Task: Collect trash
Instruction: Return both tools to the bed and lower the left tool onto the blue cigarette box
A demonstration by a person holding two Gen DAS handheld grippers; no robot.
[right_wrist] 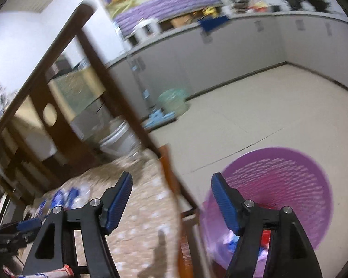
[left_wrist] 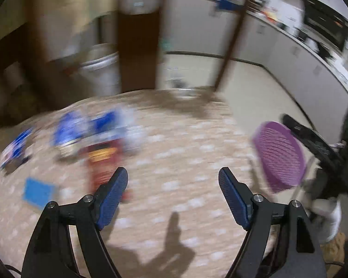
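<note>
L wrist: left claw [left_wrist: 173, 186] wide open, empty, over table [left_wrist: 178, 143]. Wrappers [left_wrist: 90, 136] piled far left, red pack [left_wrist: 102, 162] nearest, likely next pick. Purple bin [left_wrist: 279, 157] off table's right edge.

R wrist: right claw [right_wrist: 171, 195] open, empty, above bin [right_wrist: 290, 185]; trash inside, looks like a drop-off.

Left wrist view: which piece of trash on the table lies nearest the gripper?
The red packet, just beyond the left gripper's near finger; the blue wrappers lie farther back.
</note>
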